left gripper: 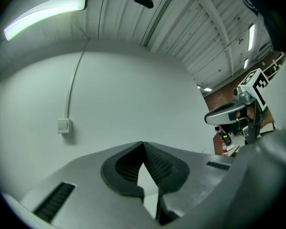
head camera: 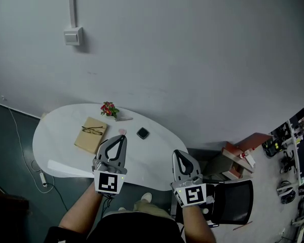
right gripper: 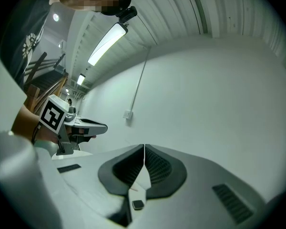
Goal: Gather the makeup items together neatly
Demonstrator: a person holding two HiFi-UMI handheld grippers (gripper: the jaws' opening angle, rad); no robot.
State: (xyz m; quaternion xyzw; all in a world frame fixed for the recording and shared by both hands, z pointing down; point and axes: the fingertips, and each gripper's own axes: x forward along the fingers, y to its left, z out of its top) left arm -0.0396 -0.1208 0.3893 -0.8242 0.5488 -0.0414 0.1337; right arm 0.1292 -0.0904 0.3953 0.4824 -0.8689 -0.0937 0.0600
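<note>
Your left gripper [head camera: 122, 138] is closed, jaws together and empty; in its own view the ribbed pads [left gripper: 155, 163] meet at the tip with only bare wall beyond. It points level over the near side of the white oval table [head camera: 55, 140]. Your right gripper [head camera: 176, 153] is closed on nothing as well, its pads [right gripper: 157, 166] touching along one thin seam, and it hangs at the table's near right edge, well apart from the left one.

The small dark square compact [head camera: 143, 133] lies flat on the table just ahead of the left gripper's tip and a little to its right, between the lines of your two grippers and nearer the left. In the right gripper view the same compact [right gripper: 138, 204] shows low beneath the closed jaws, not touched by them. A tiny pale pink item [head camera: 122, 131] sits just beyond the left tip (too small to tell what it is).

Further out, to the left, a tan rectangular notebook [head camera: 87, 138] carries a pair of thin-framed glasses [head camera: 92, 130], and a small red flower sprig [head camera: 109, 109] lies near the far edge.
</note>
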